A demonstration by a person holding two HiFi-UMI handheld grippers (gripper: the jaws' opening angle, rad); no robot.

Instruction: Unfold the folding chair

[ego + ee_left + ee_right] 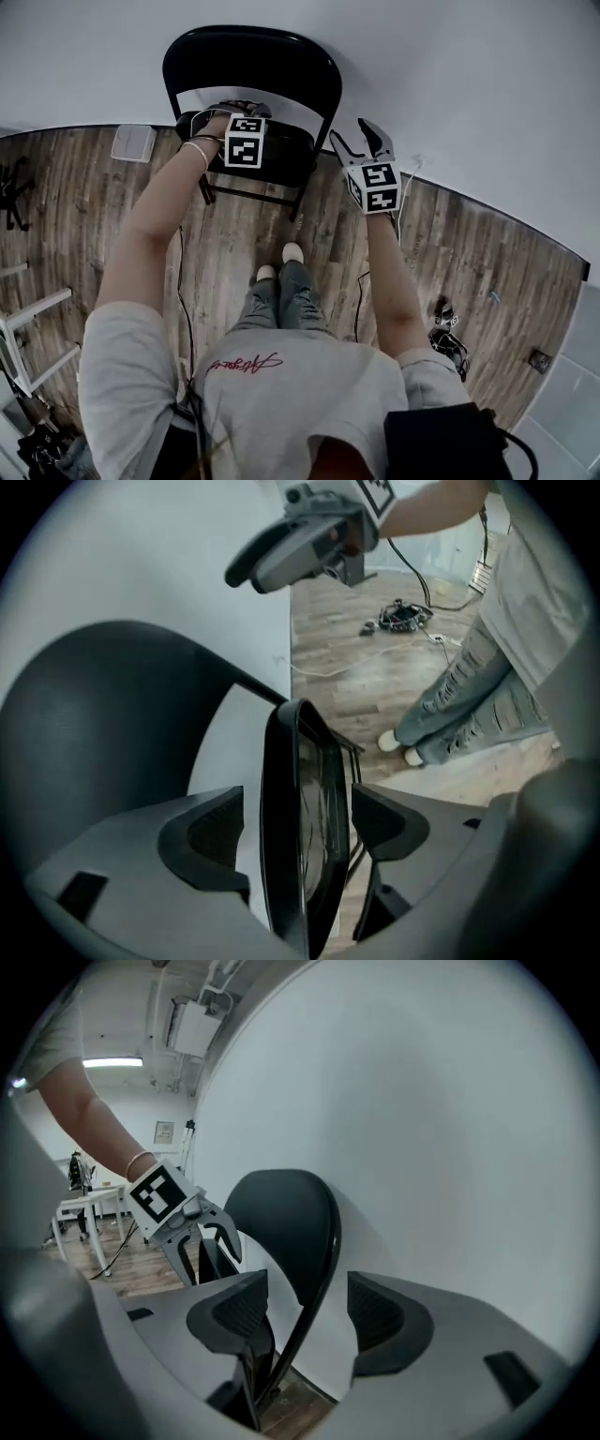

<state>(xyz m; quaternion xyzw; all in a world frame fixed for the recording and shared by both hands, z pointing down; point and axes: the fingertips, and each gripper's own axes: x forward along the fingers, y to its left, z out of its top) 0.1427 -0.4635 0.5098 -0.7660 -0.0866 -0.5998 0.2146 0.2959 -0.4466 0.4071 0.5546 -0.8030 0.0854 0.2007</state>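
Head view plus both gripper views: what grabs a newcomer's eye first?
The black folding chair stands out, set against the white wall on a wood floor. The left gripper is open astride the upturned seat, with its pads not touching it. The right gripper, also open, lines up with the chair's side tube.

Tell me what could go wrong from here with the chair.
1. The left gripper stands open astride the seat edge; a shallow bite on that smooth rim may slip.
2. The right gripper is open round the thin back tube, which might twist in its grip.
3. The chair stands close to the wall, with shoes and a cable close in front: little room as it opens.
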